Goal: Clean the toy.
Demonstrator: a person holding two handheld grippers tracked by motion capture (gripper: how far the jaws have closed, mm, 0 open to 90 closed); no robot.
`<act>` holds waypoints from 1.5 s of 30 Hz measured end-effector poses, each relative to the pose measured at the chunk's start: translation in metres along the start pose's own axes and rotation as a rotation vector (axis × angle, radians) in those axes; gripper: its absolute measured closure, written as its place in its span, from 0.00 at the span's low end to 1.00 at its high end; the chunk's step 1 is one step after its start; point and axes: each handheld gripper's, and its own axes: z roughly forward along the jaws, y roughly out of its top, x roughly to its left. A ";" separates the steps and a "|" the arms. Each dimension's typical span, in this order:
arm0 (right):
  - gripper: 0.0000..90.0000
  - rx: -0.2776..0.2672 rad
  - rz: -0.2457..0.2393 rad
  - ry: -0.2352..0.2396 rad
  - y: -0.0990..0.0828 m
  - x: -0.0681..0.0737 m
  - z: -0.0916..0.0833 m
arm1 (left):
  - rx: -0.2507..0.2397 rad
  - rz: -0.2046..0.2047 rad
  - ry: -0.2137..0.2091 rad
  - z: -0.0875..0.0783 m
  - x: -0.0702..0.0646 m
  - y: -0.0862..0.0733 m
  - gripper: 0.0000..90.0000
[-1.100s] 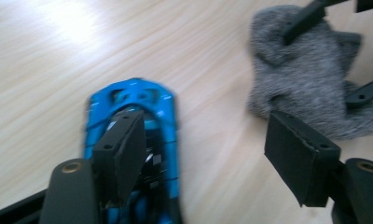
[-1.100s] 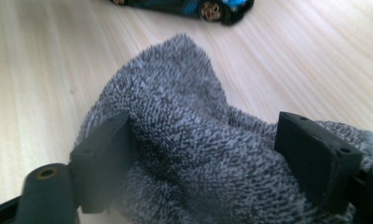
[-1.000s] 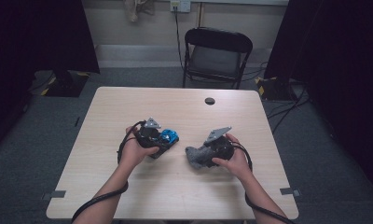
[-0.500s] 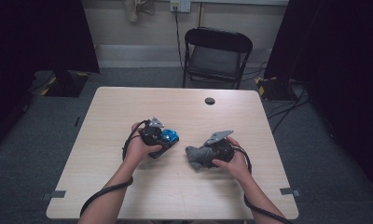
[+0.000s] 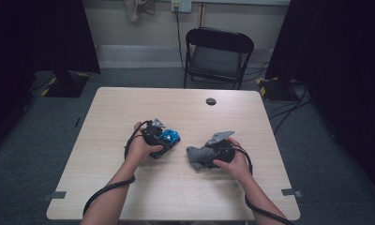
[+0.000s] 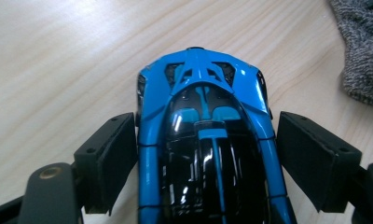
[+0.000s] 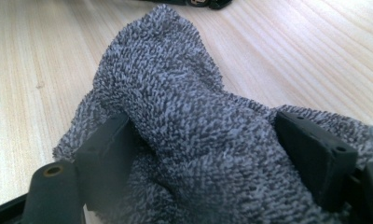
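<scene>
Blue toy car between the left claw's jaws, grey cloth in the right claw

High view: the left claw sits over the glossy blue and black plastic toy car near the middle of the pale wooden worktop; the right claw holds a crumpled grey terry cloth just to the car's right, apart from it, so the right hand brings the cloth and the left steadies the car. Left gripper view: the car lies with its long axis straight along the claw, nose pointing away; the jaws have just been opening and stand wide, the right pad clear of the car's flank, the left pad close against it. Right gripper view: the right claw is closed on the bunched cloth, which bulges up between both pads. No brand, label or writing can be read.
</scene>
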 end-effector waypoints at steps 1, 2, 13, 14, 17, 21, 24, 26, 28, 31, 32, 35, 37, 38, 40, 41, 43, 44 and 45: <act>0.24 0.002 -0.001 -0.001 0.000 0.000 0.000 | -0.003 -0.002 0.000 0.002 -0.001 0.000 0.22; 0.24 0.005 -0.003 -0.001 0.001 0.000 0.000 | 0.001 0.002 0.006 0.002 -0.002 0.000 0.21; 0.25 0.019 -0.030 -0.026 0.001 0.003 0.002 | 0.011 0.014 0.042 0.007 -0.005 0.001 0.27; 0.25 0.018 -0.030 -0.027 0.001 0.003 0.002 | 0.014 0.015 0.044 0.006 -0.005 0.001 0.27; 0.26 0.015 -0.028 -0.031 0.001 0.004 0.002 | 0.013 0.009 0.052 0.006 -0.006 0.000 0.27; 0.26 0.010 -0.026 -0.035 0.000 0.004 0.002 | 0.004 0.000 0.049 0.005 -0.006 -0.002 0.27; 0.26 0.013 -0.026 -0.036 0.000 0.004 0.002 | -0.010 -0.005 0.048 0.005 -0.005 -0.003 0.27; 0.26 0.013 -0.025 -0.038 0.000 0.004 0.002 | -0.007 -0.005 0.040 0.005 -0.005 -0.003 0.27; 0.26 0.010 -0.025 -0.039 0.000 0.004 0.002 | 0.001 -0.007 0.024 0.004 -0.003 -0.002 0.26; 0.26 0.004 -0.021 -0.043 -0.001 0.005 0.002 | 0.000 0.000 0.021 0.005 -0.002 0.002 0.26; 0.26 0.003 -0.021 -0.045 -0.001 0.005 0.002 | -0.002 0.006 0.014 0.004 -0.001 0.003 0.26; 0.26 0.000 -0.019 -0.045 -0.001 0.005 0.002 | -0.002 0.014 0.009 0.006 0.000 0.007 0.24; 0.26 0.001 -0.020 -0.045 -0.001 0.005 0.002 | 0.000 0.013 -0.007 0.009 0.000 0.008 0.22; 0.26 0.002 -0.020 -0.046 -0.001 0.005 0.002 | 0.007 0.012 -0.009 0.010 0.000 0.009 0.21; 0.26 0.000 -0.020 -0.045 -0.001 0.005 0.002 | 0.008 0.038 -0.009 0.014 0.000 0.007 0.20; 0.26 0.000 -0.020 -0.045 -0.001 0.005 0.002 | 0.013 0.044 -0.006 0.015 -0.001 0.007 0.18; 0.26 -0.004 -0.021 -0.044 -0.002 0.005 0.002 | -0.012 0.040 -0.007 0.017 -0.003 0.007 0.16; 0.26 -0.003 -0.021 -0.043 -0.001 0.005 0.002 | -0.012 0.036 0.001 0.017 -0.003 0.006 0.17; 0.26 -0.001 -0.021 -0.044 -0.001 0.005 0.002 | -0.017 0.023 0.011 0.016 -0.003 0.006 0.19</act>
